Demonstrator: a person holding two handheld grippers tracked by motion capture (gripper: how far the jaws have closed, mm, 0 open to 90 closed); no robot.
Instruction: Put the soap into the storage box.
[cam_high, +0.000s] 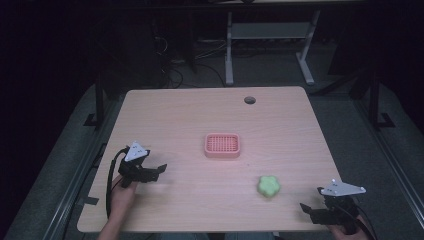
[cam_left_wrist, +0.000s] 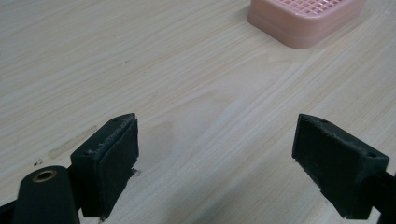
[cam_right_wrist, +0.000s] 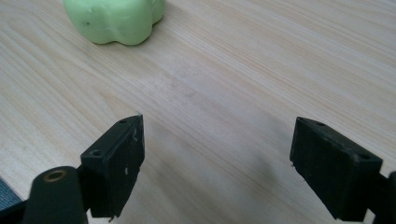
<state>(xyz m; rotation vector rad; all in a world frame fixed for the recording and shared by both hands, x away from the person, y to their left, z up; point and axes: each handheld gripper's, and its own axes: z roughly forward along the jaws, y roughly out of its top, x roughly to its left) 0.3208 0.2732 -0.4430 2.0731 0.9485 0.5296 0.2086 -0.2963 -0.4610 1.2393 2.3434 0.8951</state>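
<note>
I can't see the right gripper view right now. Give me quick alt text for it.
The right gripper is open, its two black jaws spread wide over bare pale wooden table with nothing between them. A light green, lobed, flower-shaped soap bar lies on the table ahead at upper left, apart from the jaws and cut off by the top edge.

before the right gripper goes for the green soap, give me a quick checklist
1. Right gripper open: ok, jaws wide apart.
2. Nothing held: ok, bare table between its jaws.
3. Green soap free on the table: ok, apart from the pink dish.
4. Path to the soap clear: ok, only bare wood between.
5. Left gripper out of the way: ok, open, at the far left.
6. Dish empty: ok, nothing on its grid.
</note>
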